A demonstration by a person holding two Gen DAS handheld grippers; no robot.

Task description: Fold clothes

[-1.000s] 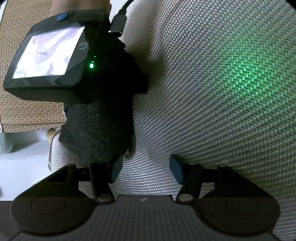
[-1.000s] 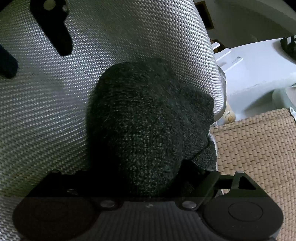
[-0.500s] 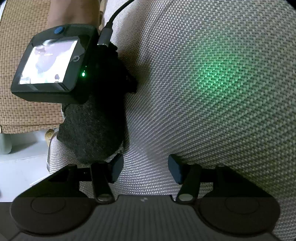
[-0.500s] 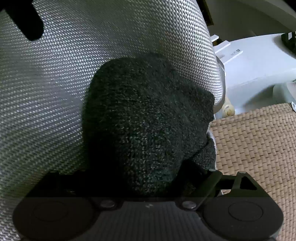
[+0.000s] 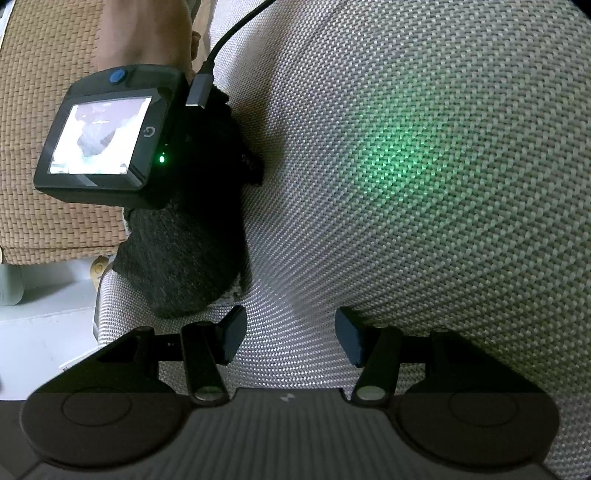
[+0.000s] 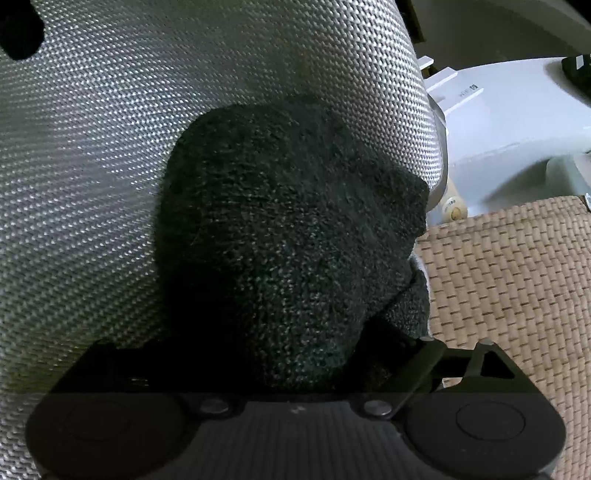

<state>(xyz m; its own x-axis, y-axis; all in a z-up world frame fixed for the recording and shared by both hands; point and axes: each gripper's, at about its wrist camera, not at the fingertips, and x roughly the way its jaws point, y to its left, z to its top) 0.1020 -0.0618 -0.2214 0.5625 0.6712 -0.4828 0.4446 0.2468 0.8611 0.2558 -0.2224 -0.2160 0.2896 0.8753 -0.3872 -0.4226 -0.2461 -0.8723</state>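
A dark grey knit bundle (image 6: 288,229) lies on a silver-grey woven cushion (image 6: 92,147) near its edge. My right gripper (image 6: 291,354) is around the near end of this bundle. Its jaws are opening while the knit fills the gap and hides both pads. In the left wrist view the same bundle (image 5: 177,266) shows under the right gripper's body with its lit screen (image 5: 103,136). My left gripper (image 5: 290,332) stands open over bare cushion (image 5: 406,184), just right of the bundle, with nothing between its fingers.
A tan woven mat (image 6: 498,277) lies beyond the cushion's edge. Pale grey-white furniture (image 6: 498,110) stands behind it. A person's arm (image 5: 147,33) reaches down to the right gripper, with a black cable (image 5: 229,48) alongside. A green glow (image 5: 402,158) falls on the cushion.
The right gripper has shifted across the cushion and the bundle went with it, drawing clear of my left finger. The left gripper has kept still.
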